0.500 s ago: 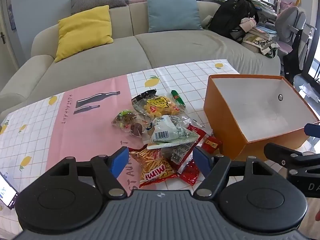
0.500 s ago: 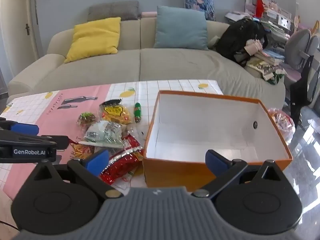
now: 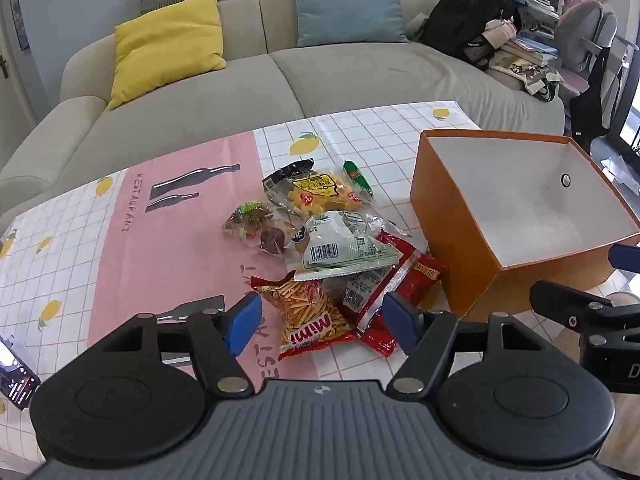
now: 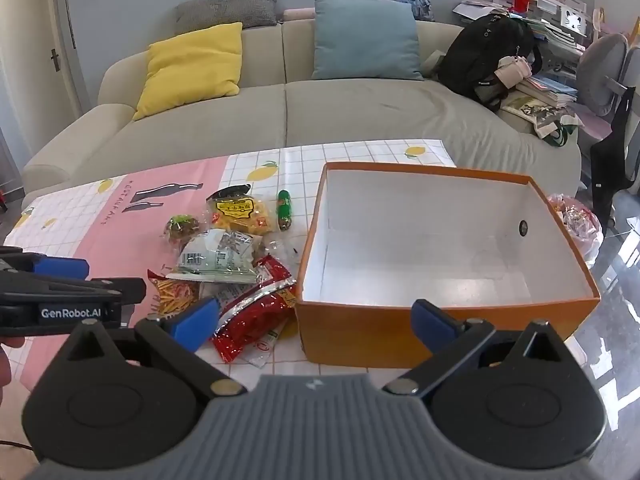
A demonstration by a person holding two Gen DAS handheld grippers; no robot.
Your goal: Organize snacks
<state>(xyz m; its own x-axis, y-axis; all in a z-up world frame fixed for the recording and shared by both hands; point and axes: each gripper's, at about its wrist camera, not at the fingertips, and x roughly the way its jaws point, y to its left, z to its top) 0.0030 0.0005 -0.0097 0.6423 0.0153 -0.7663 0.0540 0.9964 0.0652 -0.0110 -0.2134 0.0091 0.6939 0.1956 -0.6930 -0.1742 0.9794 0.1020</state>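
A pile of snack packets lies on the tablecloth: a "Mimi" stick-snack bag [image 3: 310, 316], a white-green packet [image 3: 344, 246], a red packet [image 3: 404, 280], a yellow packet [image 3: 316, 194], a green sausage [image 3: 357, 176] and a small dark candy bag [image 3: 252, 220]. An empty orange box [image 3: 452, 216] with a white inside stands right of the pile. My left gripper [image 3: 322, 320] is open and empty, just above the Mimi bag. My right gripper [image 4: 314, 318] is open and empty, in front of the orange box's [image 4: 440, 320] near wall, with the red packet [image 4: 252, 312] at its left finger.
The table [image 3: 120, 240] carries a pink and white checked cloth with lemons. A beige sofa [image 3: 240, 92] with yellow and blue cushions stands behind it. A black backpack [image 3: 468, 28] and stacked books lie at the right. A phone [image 3: 16, 376] lies at the table's near left edge.
Both grippers have moved slightly forward toward the pile and box. The snacks and the box have not moved.
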